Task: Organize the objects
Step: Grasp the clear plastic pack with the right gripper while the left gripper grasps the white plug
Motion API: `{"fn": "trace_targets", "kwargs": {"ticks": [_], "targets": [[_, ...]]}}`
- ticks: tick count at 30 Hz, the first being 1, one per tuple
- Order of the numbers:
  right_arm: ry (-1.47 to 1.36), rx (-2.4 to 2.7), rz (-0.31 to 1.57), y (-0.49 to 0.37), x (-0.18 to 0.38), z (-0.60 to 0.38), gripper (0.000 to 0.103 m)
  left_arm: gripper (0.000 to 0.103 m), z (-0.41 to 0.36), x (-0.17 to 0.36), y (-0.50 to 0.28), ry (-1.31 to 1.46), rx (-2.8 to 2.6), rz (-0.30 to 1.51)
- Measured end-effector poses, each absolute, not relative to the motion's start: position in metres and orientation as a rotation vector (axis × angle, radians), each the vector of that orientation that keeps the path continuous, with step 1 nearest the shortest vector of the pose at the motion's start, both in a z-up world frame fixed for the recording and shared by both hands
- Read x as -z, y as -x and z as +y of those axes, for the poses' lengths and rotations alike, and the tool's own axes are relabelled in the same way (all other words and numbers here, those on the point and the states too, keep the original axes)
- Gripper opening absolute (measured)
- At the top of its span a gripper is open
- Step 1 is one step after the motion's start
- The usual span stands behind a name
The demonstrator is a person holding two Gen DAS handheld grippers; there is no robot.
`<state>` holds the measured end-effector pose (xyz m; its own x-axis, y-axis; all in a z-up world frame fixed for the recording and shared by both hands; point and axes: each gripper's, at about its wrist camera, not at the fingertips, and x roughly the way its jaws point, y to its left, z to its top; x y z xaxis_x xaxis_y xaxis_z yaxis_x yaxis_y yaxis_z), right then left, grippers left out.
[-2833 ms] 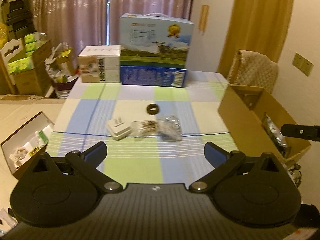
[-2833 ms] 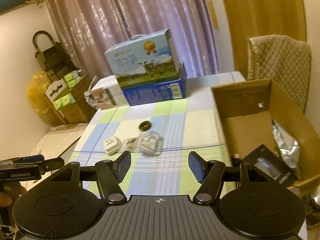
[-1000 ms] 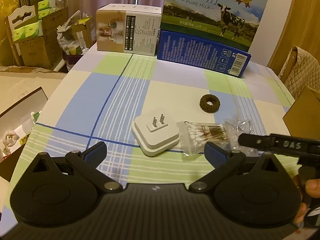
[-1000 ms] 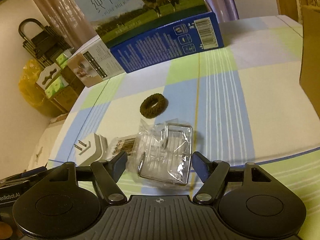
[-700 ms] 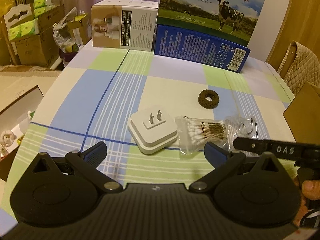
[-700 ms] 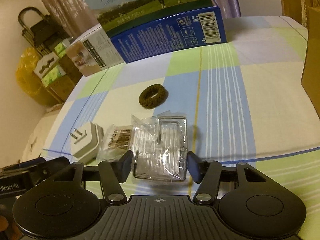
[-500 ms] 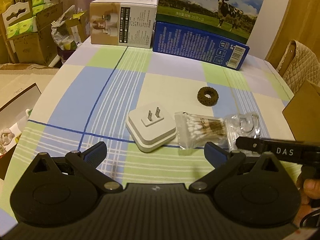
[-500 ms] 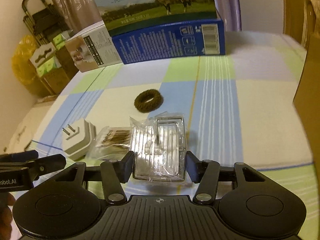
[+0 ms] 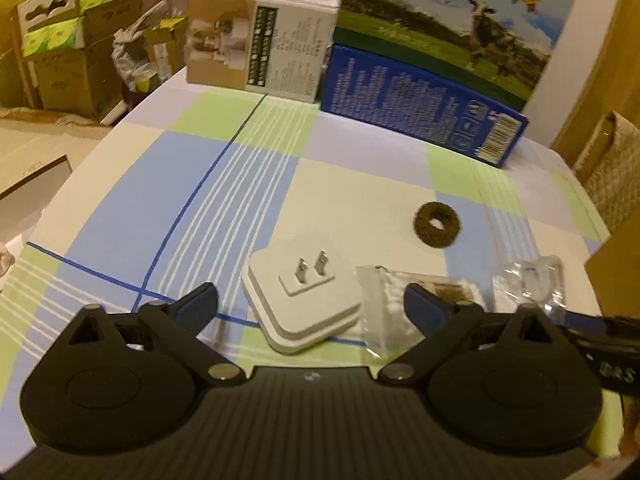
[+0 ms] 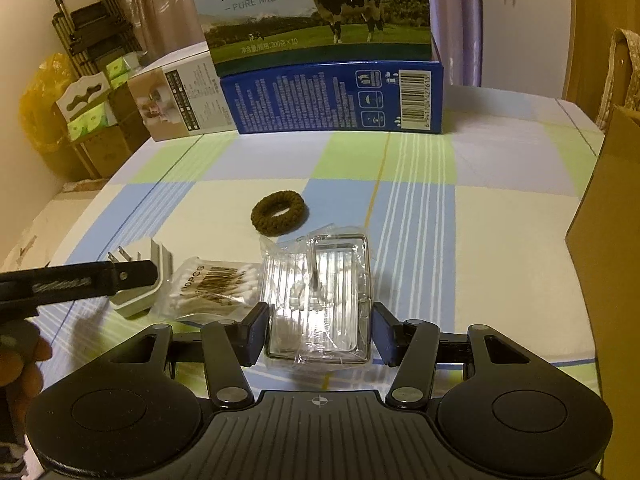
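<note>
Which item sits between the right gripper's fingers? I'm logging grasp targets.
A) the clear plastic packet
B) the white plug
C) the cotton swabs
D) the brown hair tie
A: in the right wrist view the right gripper has its pads closed against both sides of the clear plastic packet; the plug, swabs and hair tie lie outside its fingers.

milk carton (image 10: pixel 320 12) on blue box (image 10: pixel 336 100) at table's (image 10: pixel 500 240) far edge, white box (image 10: pixel 180 100) just left of it, checked cloth, cardboard box (image 10: pixel 604 220) at right edge, tissue-pack cartons (image 9: pixel 60 52) on floor far left, curtain behind
</note>
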<state>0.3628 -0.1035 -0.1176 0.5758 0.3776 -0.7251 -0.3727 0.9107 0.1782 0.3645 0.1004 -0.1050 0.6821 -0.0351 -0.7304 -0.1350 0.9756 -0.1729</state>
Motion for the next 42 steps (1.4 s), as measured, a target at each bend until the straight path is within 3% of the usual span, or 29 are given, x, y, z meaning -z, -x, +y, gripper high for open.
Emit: {"fn": "trace_targets", "kwargs": {"ticks": [8, 13, 26, 42], "targets": [[-0.007, -0.447, 0.874, -0.363, 0.121, -0.105, 0.051, 0.086, 0.101, 0.117, -0.378, 0.206, -0.06, 0.842], [0.014, -0.446, 0.867, -0.361, 0.121, -0.104, 0.051, 0.072, 0.108, 0.118, -0.38, 0.187, -0.05, 0.852], [0.013, -0.455, 0.879, -0.349, 0.117, -0.11, 0.051, 0.069, 0.105, 0.113, -0.364, 0.088, 0.062, 0.891], [0.071, -0.396, 0.957, -0.252, 0.117, -0.143, 0.051, 0.07, 0.047, 0.106, -0.254, -0.057, 0.358, 0.975]]}}
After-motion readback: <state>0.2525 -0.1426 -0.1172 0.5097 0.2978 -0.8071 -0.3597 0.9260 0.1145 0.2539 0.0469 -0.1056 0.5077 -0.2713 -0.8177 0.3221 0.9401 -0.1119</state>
